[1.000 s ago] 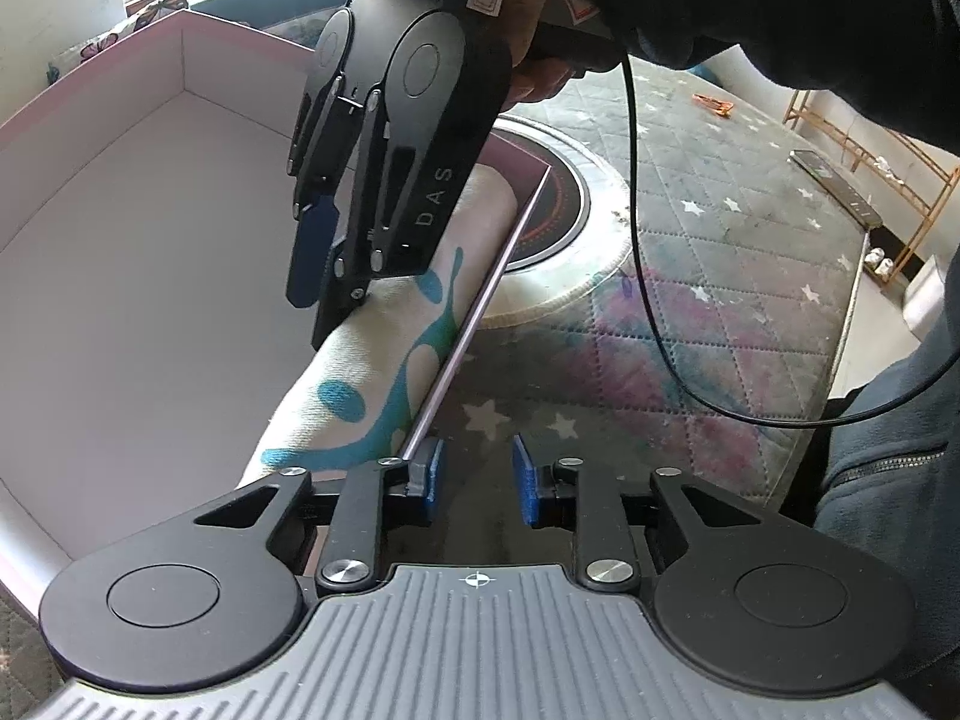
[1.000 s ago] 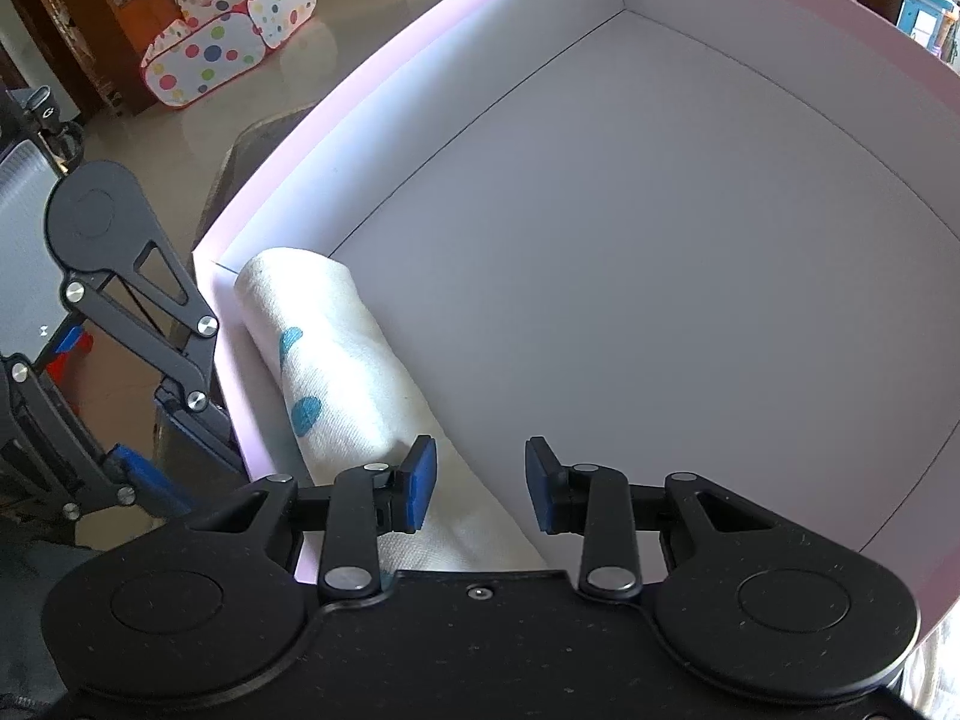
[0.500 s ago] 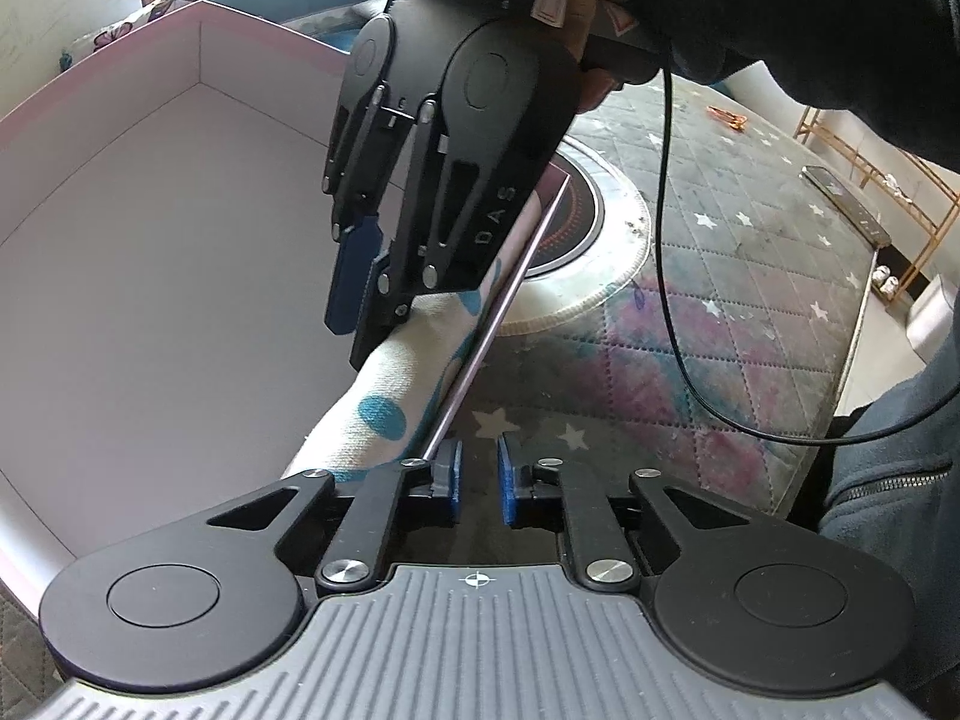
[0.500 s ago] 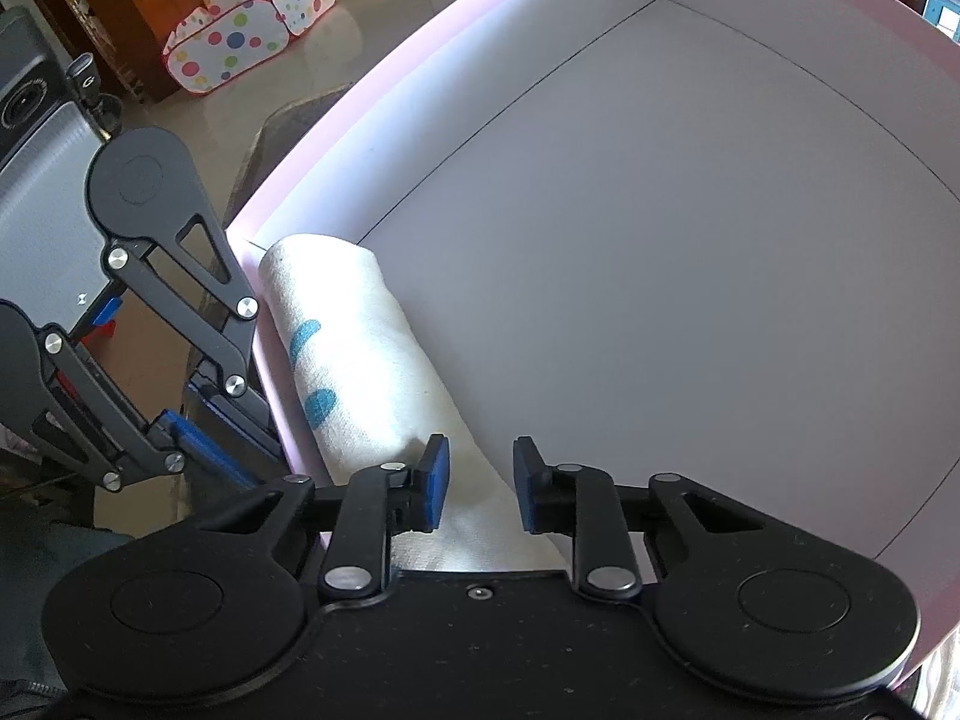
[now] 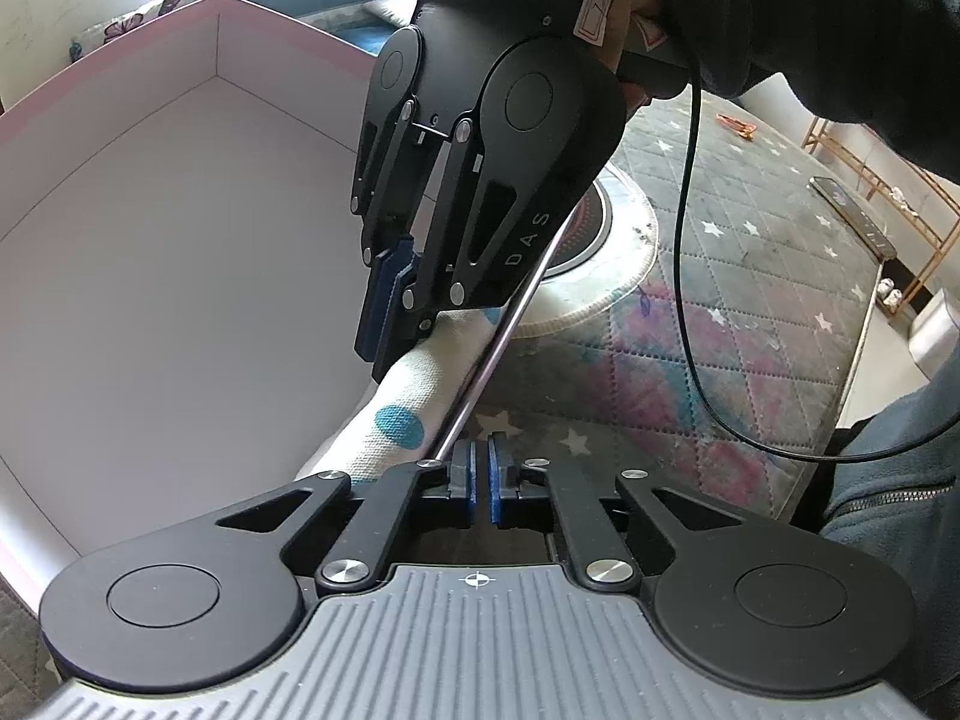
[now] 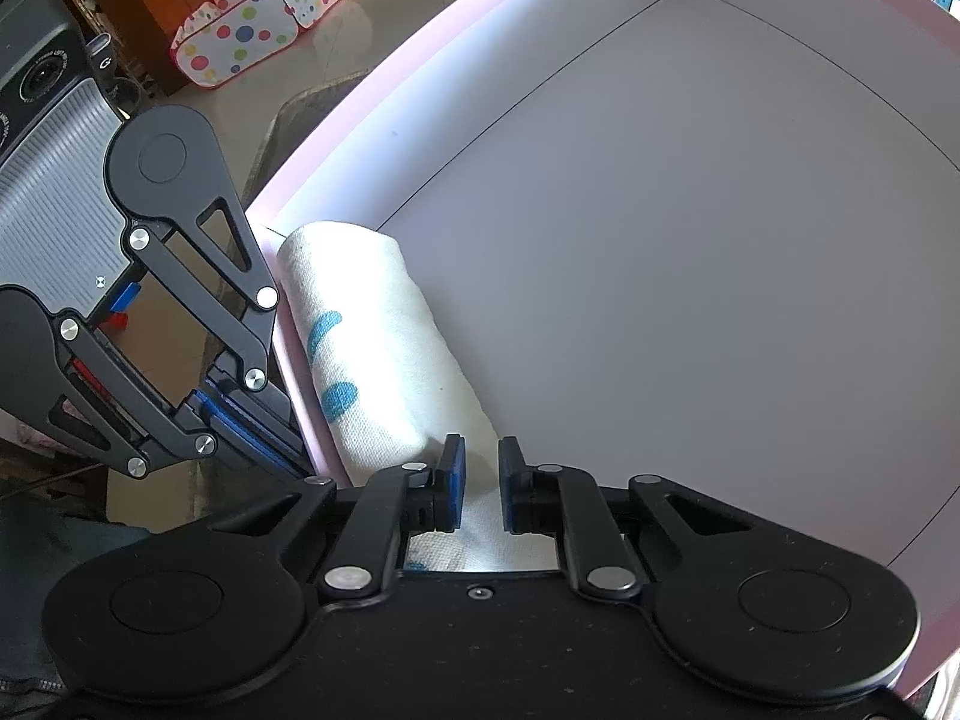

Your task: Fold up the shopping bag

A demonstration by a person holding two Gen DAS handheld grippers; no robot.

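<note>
A quilted star-print mat [image 5: 708, 324] bears a pink box [image 6: 690, 240]. The left gripper [image 5: 478, 483], spread a second ago, has pressed its blue pads nearly together outside the box wall, holding nothing. The right gripper [image 6: 480, 483] has narrowed but remains slightly apart over the rolled shopping bag [image 6: 372, 354], lying inside against the wall; folding looks finished. A spotted play tent [image 6: 258, 18] stands beyond

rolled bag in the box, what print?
Off-white woven cloth bag with teal-blue blobs; clearest in right wrist view.
</note>
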